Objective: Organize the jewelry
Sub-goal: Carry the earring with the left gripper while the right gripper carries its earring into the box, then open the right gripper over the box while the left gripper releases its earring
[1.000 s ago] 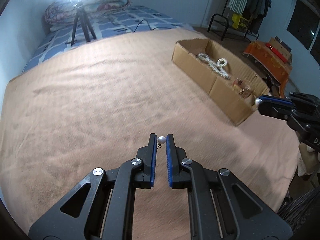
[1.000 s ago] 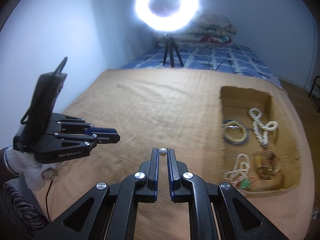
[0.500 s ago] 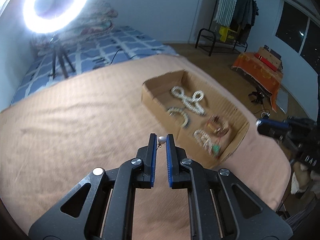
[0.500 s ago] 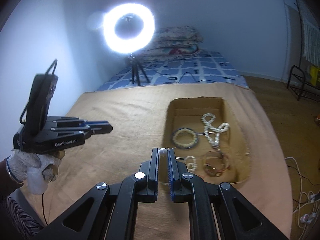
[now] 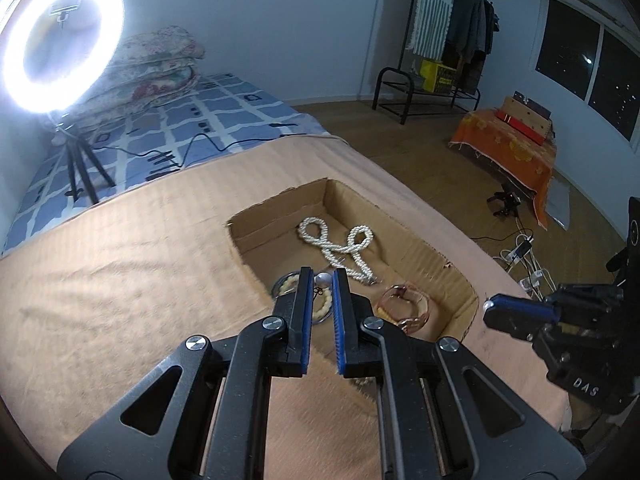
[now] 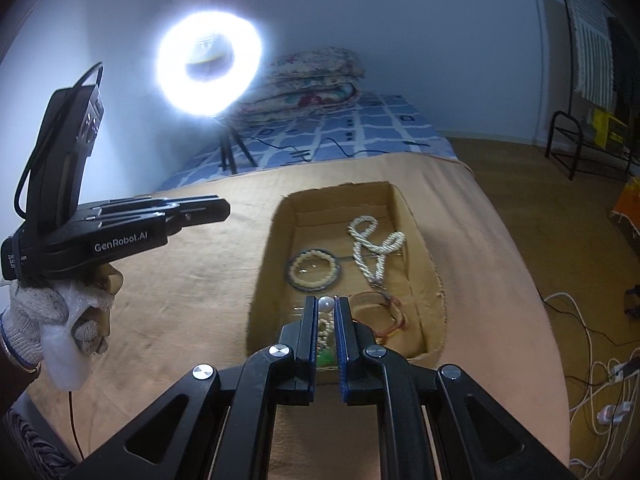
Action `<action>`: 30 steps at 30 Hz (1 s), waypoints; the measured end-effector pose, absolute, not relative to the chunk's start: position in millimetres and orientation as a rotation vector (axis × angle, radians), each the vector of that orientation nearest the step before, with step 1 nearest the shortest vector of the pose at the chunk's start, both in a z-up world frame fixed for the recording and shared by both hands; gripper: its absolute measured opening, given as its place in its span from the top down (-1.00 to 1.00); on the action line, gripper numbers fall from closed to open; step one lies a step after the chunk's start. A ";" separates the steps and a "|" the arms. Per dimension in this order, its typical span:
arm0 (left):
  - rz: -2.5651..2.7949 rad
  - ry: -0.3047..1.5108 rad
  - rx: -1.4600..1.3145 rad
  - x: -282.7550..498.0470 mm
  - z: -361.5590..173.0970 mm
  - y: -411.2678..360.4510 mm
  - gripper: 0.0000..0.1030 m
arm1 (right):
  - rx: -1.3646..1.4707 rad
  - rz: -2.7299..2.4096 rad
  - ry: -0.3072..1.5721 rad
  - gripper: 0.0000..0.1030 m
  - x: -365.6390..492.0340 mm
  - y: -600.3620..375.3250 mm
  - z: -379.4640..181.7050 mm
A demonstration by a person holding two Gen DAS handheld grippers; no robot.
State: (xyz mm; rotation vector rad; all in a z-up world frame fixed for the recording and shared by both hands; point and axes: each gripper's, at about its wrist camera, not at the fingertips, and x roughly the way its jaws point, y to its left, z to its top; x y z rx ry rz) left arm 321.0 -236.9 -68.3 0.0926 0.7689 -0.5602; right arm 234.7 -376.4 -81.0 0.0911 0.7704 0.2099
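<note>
My left gripper [image 5: 322, 277] is shut on a pearl earring [image 5: 323, 279] and holds it above the near end of the cardboard box [image 5: 436, 254]. My right gripper [image 6: 326, 304] is shut on a second pearl earring [image 6: 325, 303] above the box [image 6: 416, 216]. Inside the box lie a white twisted pearl necklace [image 5: 340, 242], also in the right wrist view [image 6: 374, 246], a beaded bracelet ring [image 6: 314, 270], a pinkish bangle [image 5: 406, 308] and a small bead piece with green [image 6: 326, 354]. The left gripper also shows at the left of the right wrist view [image 6: 226, 210].
The box lies on a tan blanket [image 5: 120, 280] over a bed. A lit ring light on a tripod [image 5: 60, 40] stands at the bed's far end, with folded quilts [image 6: 308, 80]. Cables and power strips [image 6: 608, 380] lie on the floor to the right.
Both grippers have moved toward the box with their pearls; the box now lies directly under both sets of fingertips. Both stay shut.
</note>
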 end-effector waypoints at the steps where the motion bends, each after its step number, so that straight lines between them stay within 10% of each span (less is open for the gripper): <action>1: -0.564 0.772 0.098 324.1 -71.3 -243.0 0.86 | 0.094 0.204 0.774 0.89 235.9 -378.7 -82.8; 30: -0.548 0.899 0.119 372.6 -124.4 -296.9 0.86 | 0.107 0.179 0.838 0.87 255.1 -382.8 -111.4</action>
